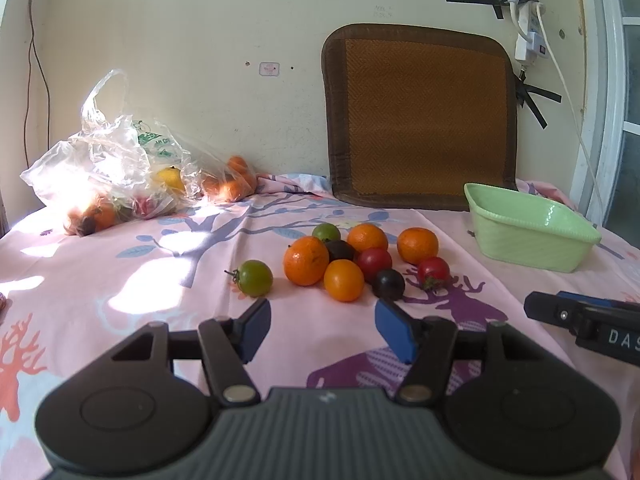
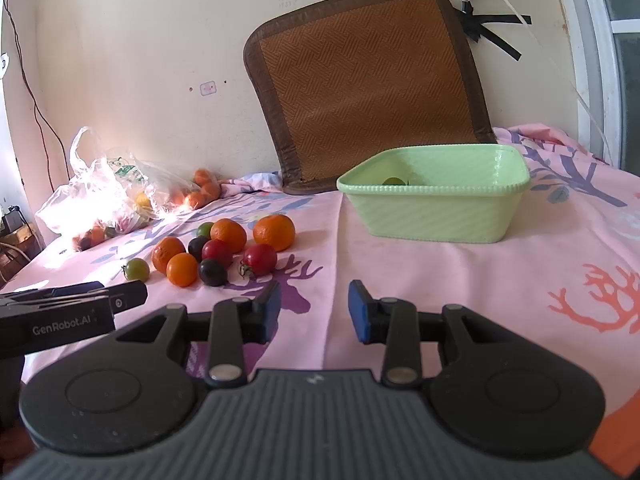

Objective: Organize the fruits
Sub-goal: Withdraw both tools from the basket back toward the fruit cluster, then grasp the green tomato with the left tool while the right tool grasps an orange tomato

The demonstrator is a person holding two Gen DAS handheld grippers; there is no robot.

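We hold 2 tools above a surface covered with a pink patterned cloth; we cannot tell if it is a table or a bed. The left tool has its 2 blue pads spread apart, and nothing is between them. The right tool also has its pads apart with a narrower gap, and it pinches nothing.

The fruits lie in a loose group just beyond the tips of the left tool. Nearest to it is a dark purple fruit, close to the right pad. Beside it lies a small orange fruit, almost straight ahead of the gap. A green tomato lies alone, a little beyond the left pad. Behind these we see a big mandarin, a red tomato, another red tomato with a stem, and 2 more mandarins further back. None of the fruits touches a tool.

From the right wrist view, the same group is ahead and to the left of the right tool. The green basin stands ahead and a little to the right, apart from the fruits. One greenish round thing lies inside it.

A plastic bag with more fruit lies far left by the wall, and a brown woven mat leans on the wall behind.
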